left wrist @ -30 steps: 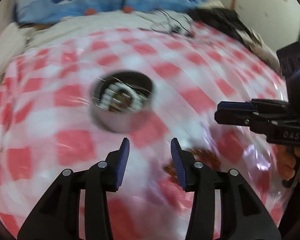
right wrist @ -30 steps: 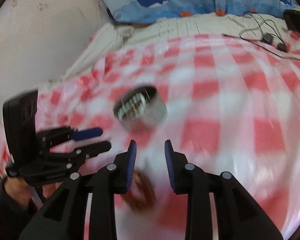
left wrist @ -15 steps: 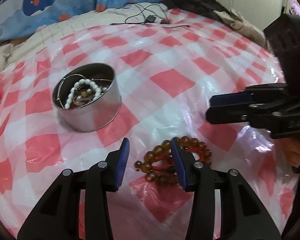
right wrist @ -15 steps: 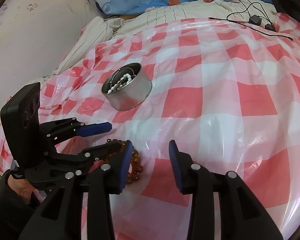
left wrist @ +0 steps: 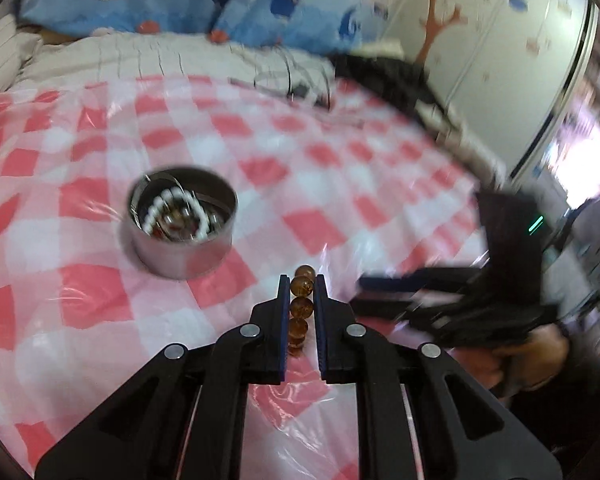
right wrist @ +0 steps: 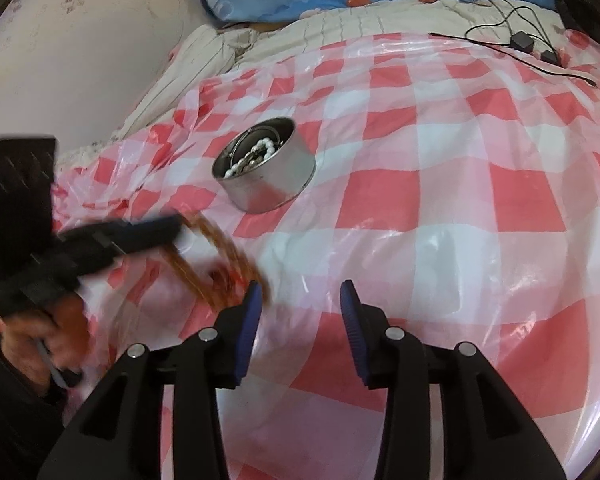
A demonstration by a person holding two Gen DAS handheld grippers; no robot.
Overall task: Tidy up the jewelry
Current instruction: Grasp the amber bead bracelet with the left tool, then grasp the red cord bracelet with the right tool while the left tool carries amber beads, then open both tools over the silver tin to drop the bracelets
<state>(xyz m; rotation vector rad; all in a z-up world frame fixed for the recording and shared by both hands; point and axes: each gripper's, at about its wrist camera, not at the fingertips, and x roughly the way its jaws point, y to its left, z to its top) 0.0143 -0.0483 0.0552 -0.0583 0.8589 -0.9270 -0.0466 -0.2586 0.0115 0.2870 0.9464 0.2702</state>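
My left gripper point(left wrist: 302, 280) is shut on an amber bead bracelet point(left wrist: 300, 308), with several beads lined up between its blue pads. In the right wrist view the same bracelet point(right wrist: 216, 256) hangs blurred from the left gripper point(right wrist: 172, 228), lifted off the cloth. A round metal tin point(left wrist: 182, 226) holds a white pearl string and other jewelry; it stands to the upper left of the left gripper and also shows in the right wrist view point(right wrist: 266, 178). My right gripper point(right wrist: 300, 304) is open and empty above the cloth, and shows blurred in the left wrist view point(left wrist: 364, 292).
A red and white checked plastic sheet point(right wrist: 460, 208) covers the bed. Blue whale pillows point(left wrist: 180, 0) lie at the far edge. Black cables and adapters point(right wrist: 520, 44) lie at the far right, with dark clothing point(left wrist: 388, 76) beyond.
My left gripper has shut on the amber bracelet, which lay on the cloth half a second ago, and has lifted it. The right gripper stays open and has shifted slightly.
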